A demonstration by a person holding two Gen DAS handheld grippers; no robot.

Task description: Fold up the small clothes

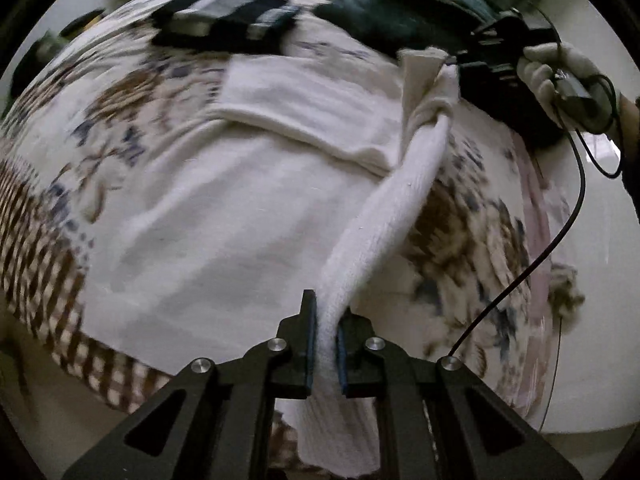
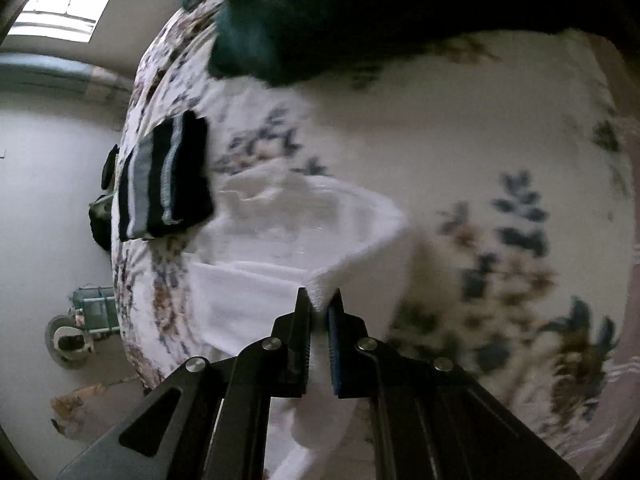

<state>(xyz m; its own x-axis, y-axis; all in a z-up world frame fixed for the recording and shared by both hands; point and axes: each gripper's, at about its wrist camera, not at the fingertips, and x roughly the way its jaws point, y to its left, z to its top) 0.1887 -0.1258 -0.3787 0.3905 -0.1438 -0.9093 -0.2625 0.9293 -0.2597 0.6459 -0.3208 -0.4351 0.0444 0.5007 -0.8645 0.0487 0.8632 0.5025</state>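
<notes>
A white knitted garment [image 1: 224,216] lies spread on a floral bedspread [image 1: 100,128]. My left gripper [image 1: 329,320] is shut on one edge of it, lifted into a taut band [image 1: 400,184] that runs to my right gripper [image 1: 460,62] at the upper right. In the right wrist view my right gripper [image 2: 320,300] is shut on a ribbed corner of the white garment [image 2: 280,240], held a little above the bed.
A folded dark striped garment [image 1: 228,20] lies at the far side of the bed and shows in the right wrist view [image 2: 166,180]. A dark teal cloth pile [image 1: 400,4] lies beside it. A cable [image 1: 520,280] hangs from the right hand. The bed edge and floor [image 2: 48,240] are left.
</notes>
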